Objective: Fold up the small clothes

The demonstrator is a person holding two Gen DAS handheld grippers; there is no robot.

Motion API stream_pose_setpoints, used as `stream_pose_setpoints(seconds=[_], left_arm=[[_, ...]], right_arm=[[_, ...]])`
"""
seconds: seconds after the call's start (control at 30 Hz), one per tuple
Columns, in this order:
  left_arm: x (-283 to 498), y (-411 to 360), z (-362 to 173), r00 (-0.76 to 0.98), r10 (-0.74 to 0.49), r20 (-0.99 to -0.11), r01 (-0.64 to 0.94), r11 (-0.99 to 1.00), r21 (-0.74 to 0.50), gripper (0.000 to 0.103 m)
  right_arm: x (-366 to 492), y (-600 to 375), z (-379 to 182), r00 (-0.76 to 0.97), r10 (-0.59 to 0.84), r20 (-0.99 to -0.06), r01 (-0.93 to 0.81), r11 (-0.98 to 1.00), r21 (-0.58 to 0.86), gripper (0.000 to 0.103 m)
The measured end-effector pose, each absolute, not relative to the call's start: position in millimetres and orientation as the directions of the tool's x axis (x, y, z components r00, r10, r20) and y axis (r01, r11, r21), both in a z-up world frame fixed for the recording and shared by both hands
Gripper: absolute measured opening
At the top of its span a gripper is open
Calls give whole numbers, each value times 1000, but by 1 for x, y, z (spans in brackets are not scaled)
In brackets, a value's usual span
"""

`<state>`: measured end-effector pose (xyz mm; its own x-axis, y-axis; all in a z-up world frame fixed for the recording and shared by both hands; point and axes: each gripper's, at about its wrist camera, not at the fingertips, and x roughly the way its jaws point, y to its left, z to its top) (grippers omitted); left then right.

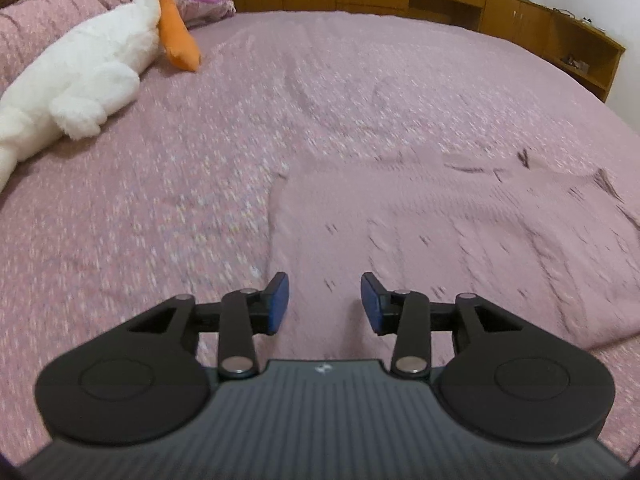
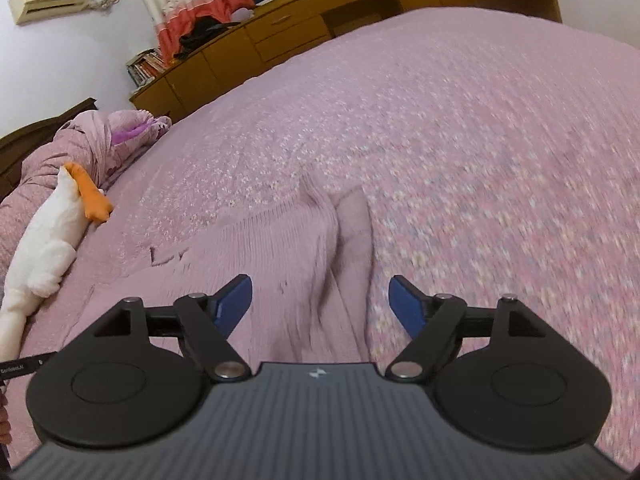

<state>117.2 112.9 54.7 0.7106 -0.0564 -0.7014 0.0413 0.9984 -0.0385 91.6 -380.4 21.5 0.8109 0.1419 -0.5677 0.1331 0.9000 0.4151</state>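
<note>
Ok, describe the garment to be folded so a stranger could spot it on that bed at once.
Start at the big bed under its pink flecked cover. The plush goose lies near the pillows; the garment lies flat at the opposite, near side, just beyond the two grippers. It is a plain pink ribbed knit with small dark marks, set apart from the speckled cover by its lack of flecks and its raised edges.

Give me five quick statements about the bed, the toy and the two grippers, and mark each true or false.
1. The left gripper holds the pink garment. False: its jaws are open and empty.
2. A white plush toy with an orange beak lies on the bed. True.
3. The right gripper is shut. False: its jaws stand wide apart.
4. The garment lies on the bedspread. True.
5. The toy lies on top of the garment. False: they are well apart.
</note>
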Motion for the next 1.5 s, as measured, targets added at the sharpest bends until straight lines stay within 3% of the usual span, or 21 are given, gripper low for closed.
stream_pose_setpoints(seconds=[0.43, 0.63, 0.9, 1.1, 1.2, 1.27, 1.33, 1.5], left_arm=[[70, 79, 53, 660, -59, -749, 28, 998, -55, 43], [66, 70, 53, 642, -68, -764, 24, 997, -69, 43], [65, 61, 48, 618, -68, -783, 17, 997, -73, 43], [66, 55, 43, 604, -72, -794, 25, 997, -71, 43], [66, 53, 42, 602, -76, -795, 27, 997, -75, 43], [66, 52, 42, 598, -83, -797, 29, 996, -81, 43], [65, 51, 41, 594, -86, -800, 33, 996, -83, 43], [64, 49, 40, 592, -95, -800, 40, 995, -89, 43]], right_arm=[[75, -385, -8, 785, 186, -591, 163, 858, 486, 83], [78, -383, -15, 796, 219, -564, 121, 856, 503, 89], [81, -385, -22, 809, 288, -512, 79, 810, 581, 89], [86, -373, -24, 809, 299, -507, 47, 826, 562, 88], [86, -367, -25, 813, 284, -509, 45, 840, 540, 81], [86, -368, -25, 814, 272, -513, 58, 841, 538, 70], [86, -373, -28, 815, 273, -512, 73, 827, 558, 50], [84, -390, -37, 831, 322, -454, 89, 728, 680, 43]])
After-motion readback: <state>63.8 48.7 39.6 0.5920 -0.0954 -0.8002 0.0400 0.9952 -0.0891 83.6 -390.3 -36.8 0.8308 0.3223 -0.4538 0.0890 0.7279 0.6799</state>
